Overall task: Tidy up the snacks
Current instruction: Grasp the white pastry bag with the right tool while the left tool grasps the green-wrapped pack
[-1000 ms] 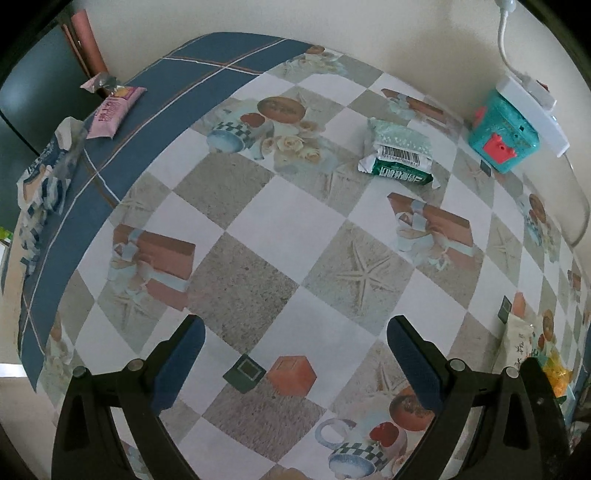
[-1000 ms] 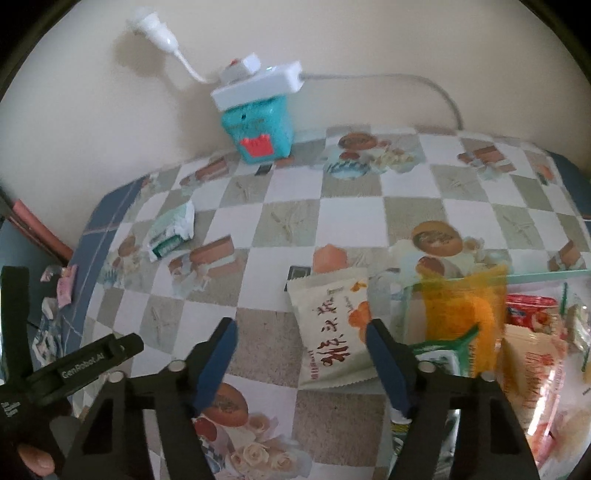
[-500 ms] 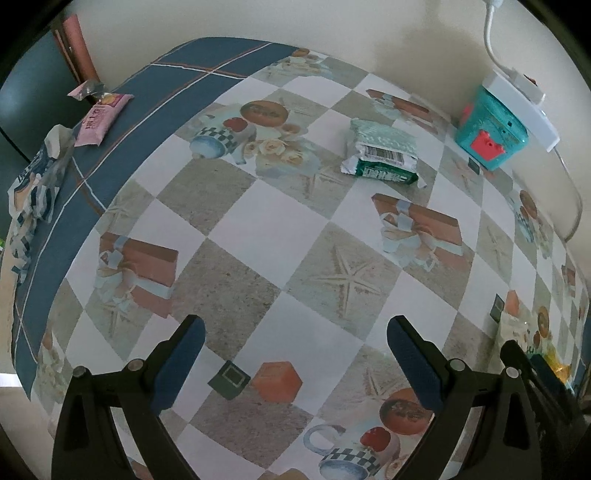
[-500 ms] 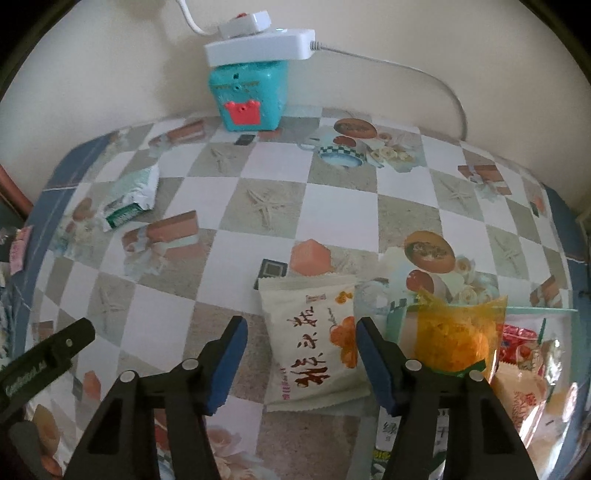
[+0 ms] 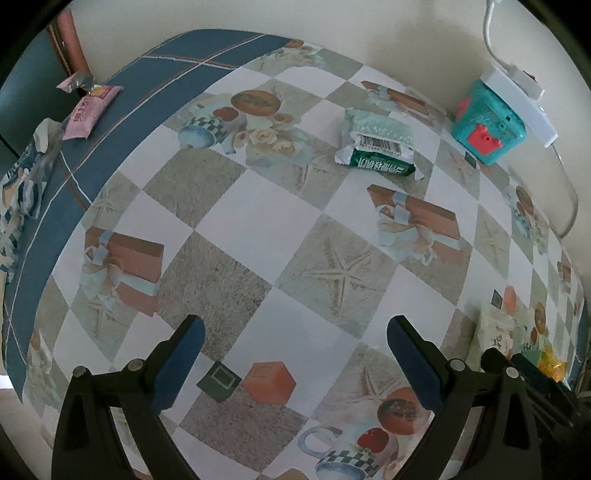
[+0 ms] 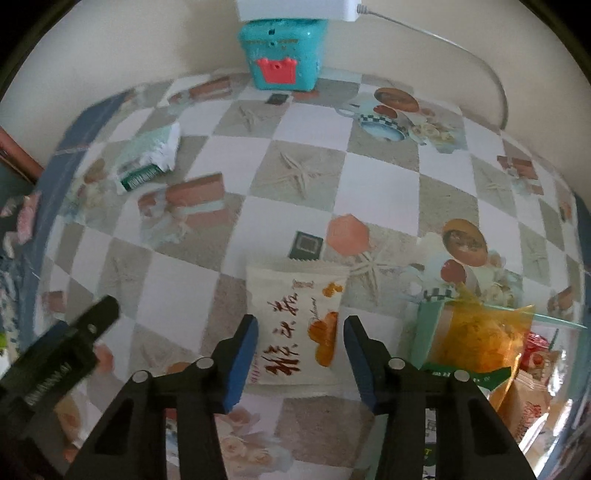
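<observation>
The right gripper (image 6: 300,350) is pointing steeply down at the table, and its jaws have just been closing; they are standing partly apart now, with the cream snack packet (image 6: 295,325) lying between the blue pads (image 6: 242,360). Whether the pads are already touching the packet's edges is hard to tell, since the packet looks flat on the checked tablecloth (image 6: 295,206) and not pinched. Just to the right of this gripper, a clear bin (image 6: 554,321) is holding an orange bag (image 6: 476,339) and other packets, cut off by the frame's edge and blurred. Far ahead and to the left, a green packet (image 6: 147,162) is lying on the cloth, and straight ahead by the wall a teal box (image 6: 282,55) is standing under a white power strip (image 6: 295,9).

The left gripper (image 5: 295,363) is hanging with its jaws wide apart over bare tablecloth, holding nothing and touching nothing. It is also tilting steeply downward. Well ahead of it the green packet (image 5: 380,146) is showing its barcode; far to the left, on the blue border, a pink wrapper (image 5: 90,110) is lying. At the right edge of its view, the right gripper's black body is partly hiding the cream packet (image 5: 496,328).
</observation>
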Motion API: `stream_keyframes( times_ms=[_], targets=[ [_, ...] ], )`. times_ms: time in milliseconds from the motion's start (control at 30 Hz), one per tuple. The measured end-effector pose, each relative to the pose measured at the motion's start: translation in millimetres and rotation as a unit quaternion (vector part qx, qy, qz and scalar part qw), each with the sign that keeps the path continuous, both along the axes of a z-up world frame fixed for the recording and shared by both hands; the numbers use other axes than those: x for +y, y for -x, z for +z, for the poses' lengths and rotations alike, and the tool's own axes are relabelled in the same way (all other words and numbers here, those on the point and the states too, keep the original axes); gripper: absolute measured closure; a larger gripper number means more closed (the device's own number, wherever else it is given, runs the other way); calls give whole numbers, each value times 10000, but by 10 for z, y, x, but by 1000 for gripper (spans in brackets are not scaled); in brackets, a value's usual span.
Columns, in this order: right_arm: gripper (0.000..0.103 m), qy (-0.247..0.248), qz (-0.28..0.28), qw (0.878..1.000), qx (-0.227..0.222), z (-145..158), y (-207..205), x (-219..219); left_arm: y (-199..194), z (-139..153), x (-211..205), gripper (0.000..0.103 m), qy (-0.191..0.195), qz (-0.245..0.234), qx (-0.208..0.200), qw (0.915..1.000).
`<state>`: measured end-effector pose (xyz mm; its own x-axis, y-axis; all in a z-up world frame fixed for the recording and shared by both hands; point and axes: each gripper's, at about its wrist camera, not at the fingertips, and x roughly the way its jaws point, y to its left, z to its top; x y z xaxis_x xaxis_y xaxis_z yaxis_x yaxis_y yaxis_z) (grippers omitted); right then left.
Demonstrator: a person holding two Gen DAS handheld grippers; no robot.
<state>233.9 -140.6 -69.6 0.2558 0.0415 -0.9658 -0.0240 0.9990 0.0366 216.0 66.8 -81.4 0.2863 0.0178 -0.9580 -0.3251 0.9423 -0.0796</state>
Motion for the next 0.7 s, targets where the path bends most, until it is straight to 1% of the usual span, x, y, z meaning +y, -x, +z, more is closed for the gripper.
stream_keyframes(
  times_ms=[100,167,233,367,433,467,500,533,567,600,633,700],
  targets=[
    [51,-17,-49,10000,56,-5,16,30,13,-34,24,4,-3,14,20,10000],
    [52,-204,-111,9996,178,-29,-4,53,2,-70,21,4,11,-69,52,10000],
    [51,-321,-153,9990,264,-46,-12,75,-21,-87,17,4,141,-192,24,9997],
    [51,-270,-207,9987,374,-44,-41,148,-94,-32,53,4,79,-256,11,9996],
    [51,-355,-224,9981,452,-58,-63,197,-166,61,102,4,224,-273,-135,9993],
    [51,-351,-222,9981,455,-50,-81,241,-241,116,125,4,400,-370,-241,9982],
    [49,-340,-194,9982,451,-49,-87,262,-302,163,121,4,464,-497,-307,9972],
    [48,-333,-150,9983,458,-52,-88,285,-350,199,117,4,436,-582,-360,9967],
    [42,-343,-104,9981,492,-56,-90,322,-445,277,107,4,282,-728,-509,9957],
    [40,-352,-73,9979,539,-69,-91,357,-519,335,94,4,152,-838,-623,9944],
    [40,-323,-60,9978,577,-88,-95,386,-550,354,84,4,82,-912,-682,9935],
    [40,-196,-42,9979,622,-127,-109,420,-757,417,21,4,-114,-1142,-723,9908]
  ],
)
